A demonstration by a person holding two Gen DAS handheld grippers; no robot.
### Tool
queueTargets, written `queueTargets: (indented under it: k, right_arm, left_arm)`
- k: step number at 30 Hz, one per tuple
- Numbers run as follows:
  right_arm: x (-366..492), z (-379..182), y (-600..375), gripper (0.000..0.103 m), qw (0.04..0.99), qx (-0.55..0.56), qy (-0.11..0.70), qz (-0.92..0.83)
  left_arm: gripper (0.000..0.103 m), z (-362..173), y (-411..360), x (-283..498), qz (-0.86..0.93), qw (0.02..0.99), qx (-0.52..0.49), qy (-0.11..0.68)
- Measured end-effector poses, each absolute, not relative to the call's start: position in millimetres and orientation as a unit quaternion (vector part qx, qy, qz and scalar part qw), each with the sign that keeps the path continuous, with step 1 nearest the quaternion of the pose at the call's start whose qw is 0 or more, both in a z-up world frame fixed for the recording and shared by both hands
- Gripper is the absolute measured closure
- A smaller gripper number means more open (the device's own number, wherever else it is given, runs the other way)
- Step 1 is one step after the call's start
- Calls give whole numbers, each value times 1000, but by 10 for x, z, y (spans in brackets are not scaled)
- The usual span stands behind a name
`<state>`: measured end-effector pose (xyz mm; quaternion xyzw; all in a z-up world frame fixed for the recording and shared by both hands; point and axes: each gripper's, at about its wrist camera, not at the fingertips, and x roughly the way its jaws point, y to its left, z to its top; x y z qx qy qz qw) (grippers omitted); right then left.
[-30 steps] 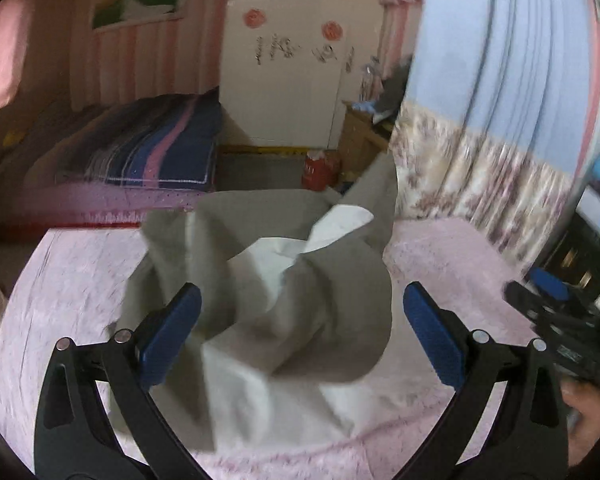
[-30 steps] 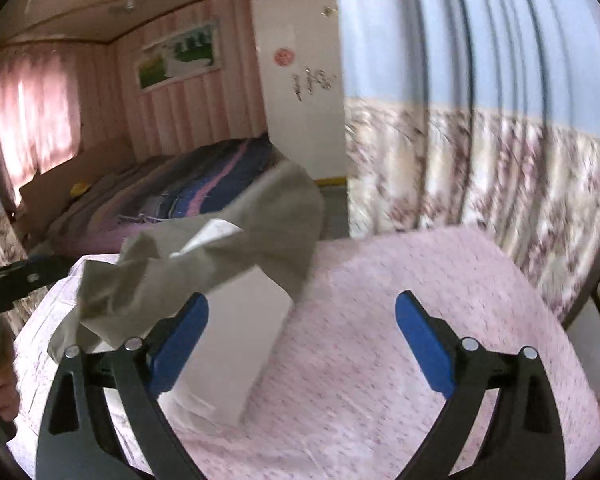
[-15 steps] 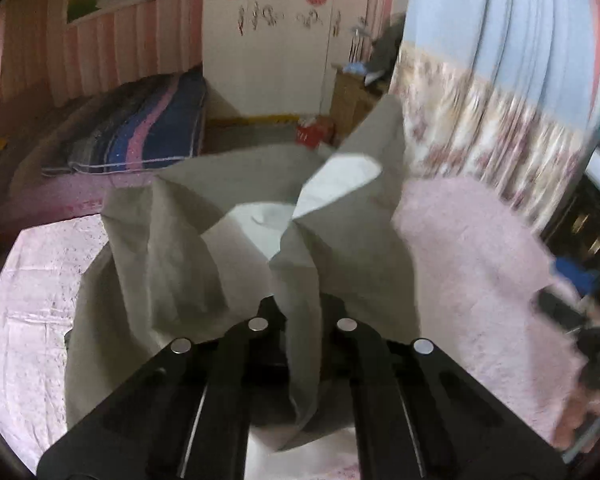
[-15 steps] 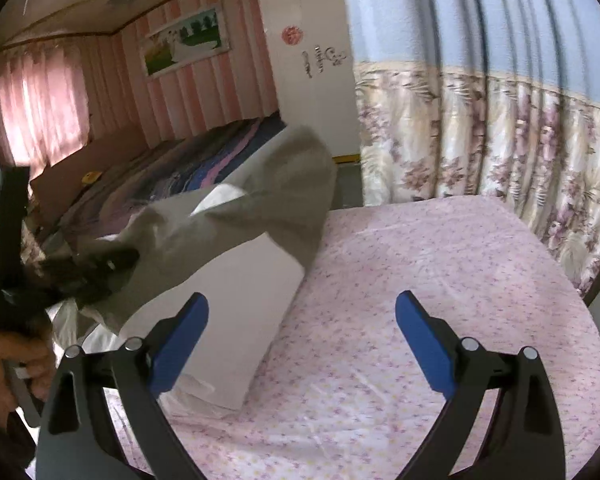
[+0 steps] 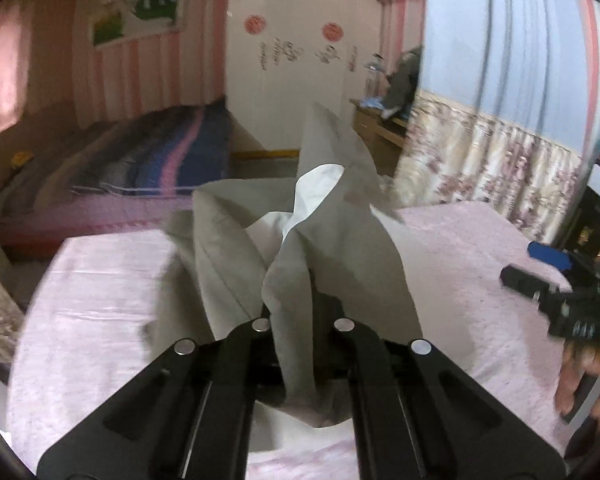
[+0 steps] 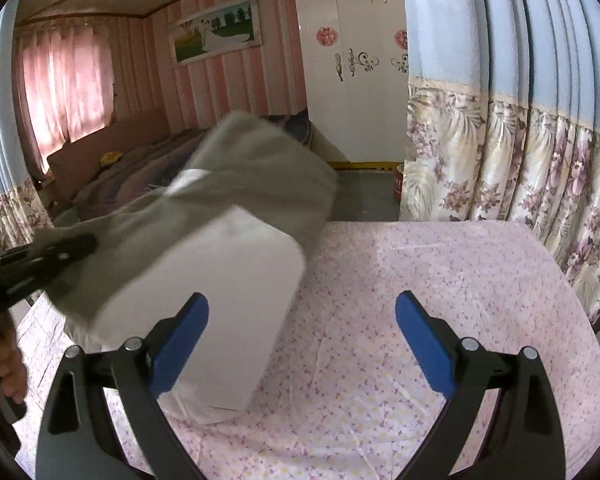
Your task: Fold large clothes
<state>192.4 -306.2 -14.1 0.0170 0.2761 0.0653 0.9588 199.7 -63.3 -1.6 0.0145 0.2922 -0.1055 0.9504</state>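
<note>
A pink flowered sheet [image 6: 400, 320] is covering the surface, which is taking up the lower half of both views. A floral and blue curtain [image 6: 520, 140] is hanging along its far right edge, and a striped bed [image 5: 148, 164] is lying beyond it on the left. The grey garment [image 5: 228, 248], with a pale lining showing, is lying bunched on the left part of the surface in the right wrist view, one part of it rising off the sheet. The left gripper [image 5: 298, 320] is pinching a gathered fold of that garment, its jaws closed tight on the cloth. The right gripper [image 6: 302, 344] is hovering over the sheet just beside the garment, its blue-padded jaws spread wide and gripping nothing.
</note>
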Motion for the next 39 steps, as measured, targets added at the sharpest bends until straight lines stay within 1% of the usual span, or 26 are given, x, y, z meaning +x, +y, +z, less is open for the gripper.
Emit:
queueTargets:
  k: [2, 4, 9, 11, 13, 14, 15, 16, 17, 19, 20, 21, 22, 23, 24, 25, 26, 30, 32, 35, 39]
  right_arm:
    - [1965, -142, -2982, 8, 958, 14, 277, 72]
    - [2035, -169, -2806, 8, 956, 6, 280, 86]
    - [2233, -387, -2276, 8, 942, -7, 304, 144]
    - [2296, -554, -2063, 8, 934, -36, 323, 147]
    - [2337, -764, -1925, 8, 930, -76, 334, 134]
    - [2337, -843, -1911, 8, 929, -84, 336, 130]
    - [2350, -928, -1938, 8, 926, -79, 345, 127]
    - [2365, -973, -1966, 7, 924, -71, 354, 127]
    - [2373, -1001, -1991, 7, 922, -63, 358, 129]
    - [2360, -975, -2055, 6, 924, -56, 353, 135]
    - [2344, -922, -2086, 6, 925, -55, 350, 136]
    - [2328, -883, -2118, 6, 927, -49, 347, 137]
    - [2329, -825, -2169, 6, 929, -39, 341, 141]
    - [2322, -768, -2211, 6, 932, -31, 333, 140]
    - [2323, -696, -2259, 6, 937, -25, 322, 133]
    - [2323, -639, -2292, 6, 940, -22, 316, 129]
    - [2349, -595, -2328, 5, 941, -19, 312, 126]
    - [2542, -454, -2467, 5, 946, -6, 307, 107]
    - [2648, -390, -2500, 5, 948, 1, 303, 94]
    - [2832, -274, -2476, 5, 954, 13, 291, 72]
    - [3224, -225, -2407, 5, 956, 15, 290, 54]
  left_arm:
    - [103, 23, -368, 1902, -77, 955, 17, 288]
    - [103, -26, -95, 1882, -48, 953, 12, 299]
    - [102, -509, 339, 1963, -17, 933, -6, 359]
    - [100, -662, 366, 1967, -9, 932, 0, 361]
    - [97, -741, 372, 1985, -7, 932, 8, 364]
    - [93, -792, 405, 1983, -3, 931, 11, 364]
    - [88, -825, 421, 2009, -6, 929, 10, 370]
    - [87, -840, 447, 2007, -7, 928, 6, 372]
    - [84, -834, 455, 2008, -8, 928, 2, 372]
    - [84, -802, 447, 2014, -13, 924, 3, 382]
    - [81, -725, 450, 2004, -12, 924, 2, 381]
    - [70, -648, 451, 1987, -15, 925, -1, 380]
    - [62, -526, 451, 1970, -27, 926, -6, 376]
    - [46, -430, 432, 1947, -32, 929, -8, 368]
    - [33, -327, 412, 1931, -35, 933, -9, 359]
    - [25, -212, 389, 1923, -35, 935, -7, 352]
    - [13, -46, 353, 1904, -31, 941, -1, 336]
    - [3, 453, 319, 1910, -50, 952, -23, 300]
    - [3, 607, 212, 2052, -47, 957, -14, 287]
    - [3, 554, -20, 2456, -38, 953, 15, 301]
    - [3, 247, -192, 3049, -15, 944, 16, 331]
